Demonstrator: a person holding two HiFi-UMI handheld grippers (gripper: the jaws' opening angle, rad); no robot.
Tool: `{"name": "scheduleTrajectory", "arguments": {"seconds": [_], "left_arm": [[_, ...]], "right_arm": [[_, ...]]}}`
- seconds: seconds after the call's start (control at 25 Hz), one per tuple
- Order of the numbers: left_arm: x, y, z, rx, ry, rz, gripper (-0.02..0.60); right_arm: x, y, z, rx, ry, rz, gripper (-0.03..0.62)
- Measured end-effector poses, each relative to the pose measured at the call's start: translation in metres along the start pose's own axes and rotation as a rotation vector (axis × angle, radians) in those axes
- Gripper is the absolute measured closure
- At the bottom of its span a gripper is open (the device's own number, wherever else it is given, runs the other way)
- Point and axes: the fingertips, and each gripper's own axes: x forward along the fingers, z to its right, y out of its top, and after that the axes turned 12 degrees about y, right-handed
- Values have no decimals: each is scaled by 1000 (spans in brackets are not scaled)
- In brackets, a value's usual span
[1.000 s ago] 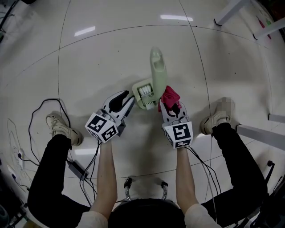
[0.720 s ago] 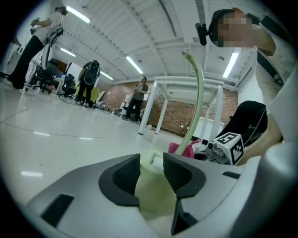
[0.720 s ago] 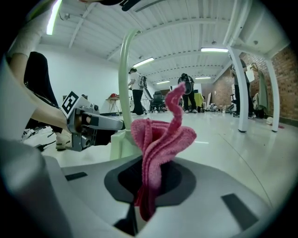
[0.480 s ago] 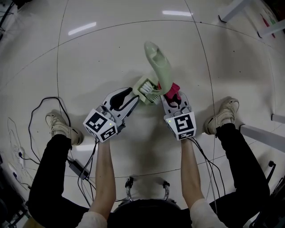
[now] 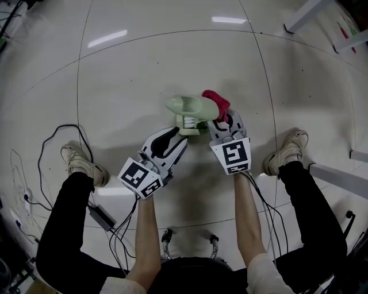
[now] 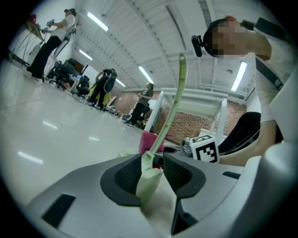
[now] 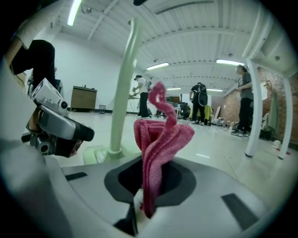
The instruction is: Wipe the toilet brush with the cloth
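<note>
The pale green toilet brush [image 5: 190, 107] stands with its handle raised towards me and its white-bristled head [image 5: 188, 122] low, near the floor. My left gripper [image 5: 183, 136] comes at the head from the lower left. In the left gripper view the green base of the brush [image 6: 150, 176] fills the gap between the pads of my left gripper [image 6: 153, 169], and the thin handle [image 6: 173, 111] rises from there. My right gripper [image 5: 221, 118] is shut on a pink cloth [image 5: 214, 100] just right of the handle. In the right gripper view the cloth [image 7: 160, 139] stands up out of my right gripper [image 7: 149, 181], with the brush's handle [image 7: 122, 93] beside it.
A glossy pale tiled floor [image 5: 144, 63] lies all around. A black cable [image 5: 52, 140] and a power adapter [image 5: 99, 215] lie at the left by one shoe [image 5: 77, 163]. The other shoe [image 5: 284, 152] is at the right. White furniture legs [image 5: 305, 14] stand at the upper right. People stand far off [image 7: 200, 104].
The brush's handle has swung up from lying away on the floor to standing towards me. The left gripper has shifted right under the brush head. The cloth has moved up beside the handle.
</note>
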Motion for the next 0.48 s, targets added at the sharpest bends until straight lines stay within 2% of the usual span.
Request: {"name": "scheduleTrajectory", "arguments": {"seconds": [0.08, 0.2, 0.32, 0.48], "left_arm": [[11, 3, -5, 49, 17, -21, 449], [27, -4, -4, 96, -17, -98, 451], [32, -4, 1, 120, -32, -137, 451], [32, -3, 3, 85, -24, -113, 451]], "right_arm": [[-14, 9, 13, 15, -81, 43, 562], [-33, 15, 28, 37, -180, 82, 562], [-42, 12, 38, 49, -204, 76, 562], [-47, 4, 42, 49, -238, 35, 562]]}}
